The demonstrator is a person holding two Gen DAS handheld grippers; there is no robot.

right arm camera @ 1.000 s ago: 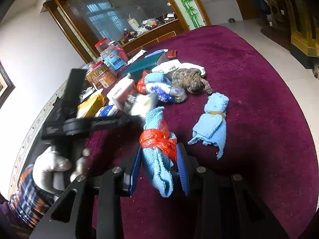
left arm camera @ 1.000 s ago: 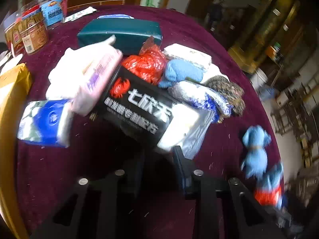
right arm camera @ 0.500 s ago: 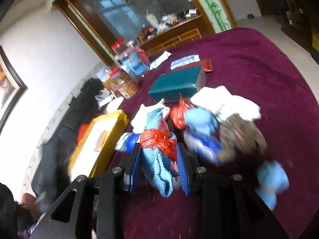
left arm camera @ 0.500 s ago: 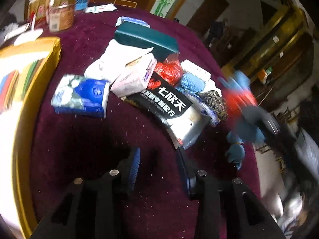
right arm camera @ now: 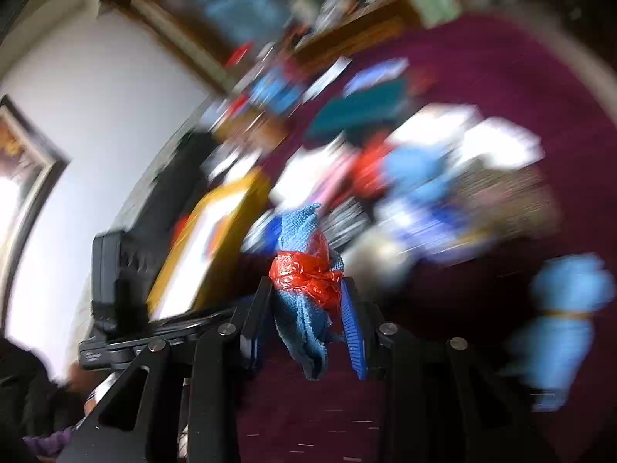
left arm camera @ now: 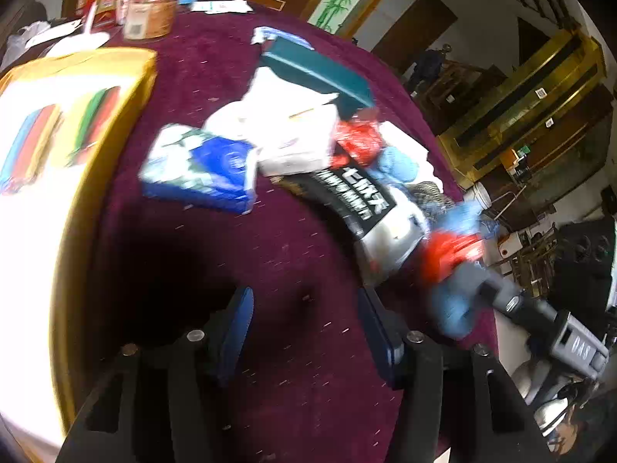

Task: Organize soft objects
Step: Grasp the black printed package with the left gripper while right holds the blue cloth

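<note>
Hanging between the fingers of the right gripper (right arm camera: 306,308), the blue cloth bundle (right arm camera: 304,301) is clamped at its middle, just where a red plastic band (right arm camera: 304,276) is tied round it; its long axis runs along the fingers, one end pointing up and away toward the heap, the other drooping below the pads. The bundle is clear of the maroon tablecloth (left arm camera: 239,247) — carried, not resting. Ahead of it, blurred in the right wrist view, lies the pile of soft goods: a blue tissue pack (left arm camera: 204,168), a white wrapped pack (left arm camera: 293,142), a black-labelled pouch (left arm camera: 362,200) and a teal box (left arm camera: 320,73) behind them. A second blue cloth (right arm camera: 559,308) lies apart on the cloth, to the right of the held one. The left gripper (left arm camera: 304,320) hovers over bare tablecloth nearer than the pile, its jaws opening with nothing between them. The placing likely falls to the right hand — the pile lies straight ahead of it, and the left is free to take the bundle's loose end.
</note>
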